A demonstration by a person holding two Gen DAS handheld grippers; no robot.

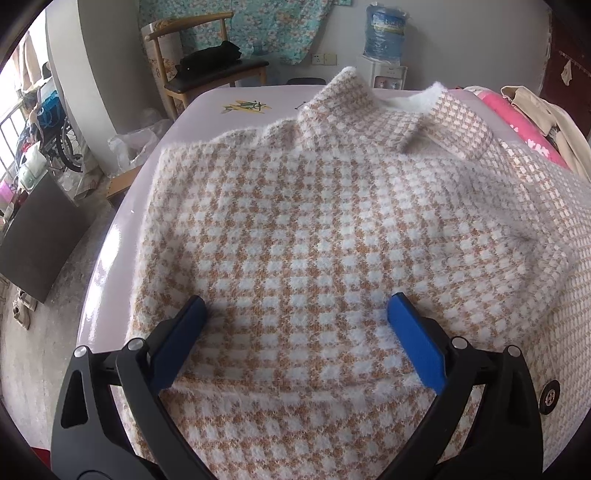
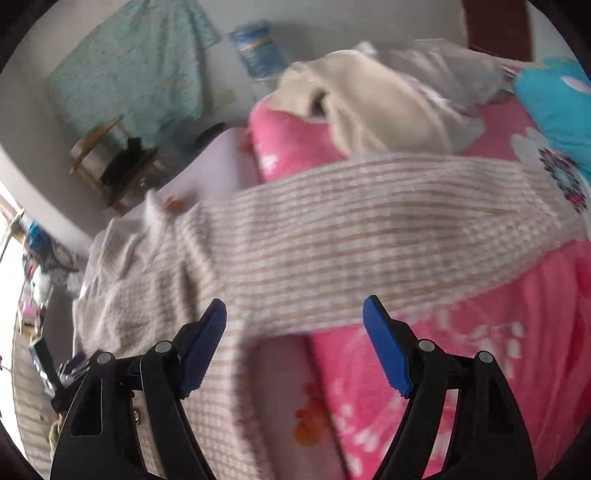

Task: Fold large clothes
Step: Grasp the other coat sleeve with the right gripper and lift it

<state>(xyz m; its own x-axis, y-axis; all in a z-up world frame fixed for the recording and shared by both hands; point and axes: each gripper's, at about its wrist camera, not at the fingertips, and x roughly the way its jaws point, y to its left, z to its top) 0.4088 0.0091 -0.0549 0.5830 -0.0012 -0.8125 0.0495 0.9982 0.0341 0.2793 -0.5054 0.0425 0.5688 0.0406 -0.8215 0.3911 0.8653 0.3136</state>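
While spread flat on the pale table [image 1: 122, 229], the checked fuzzy sweater [image 1: 314, 229] lies collar toward 12 o'clock. Left gripper [image 1: 295, 314]: jaws spread wide above the hem, pinching nothing. Right gripper [image 2: 295, 314]: jaws apart, empty, over one sleeve [image 2: 369, 221] trailing toward 3 o'clock across a pink quilt [image 2: 498, 332]; view blurred.

The fuzzy sweater [image 1: 314, 229] is checked in tan and white, its collar lined plain white. It lies on a pale lilac desk [image 1: 207, 107] printed with a small yellow-green motif. The quilt [image 2: 461, 369] is pink with white flowers. Far off hang turquoise floral cloth [image 1: 266, 26] and a beige coat [image 2: 373, 107]. Both grippers are black with blue pads [image 1: 415, 343].
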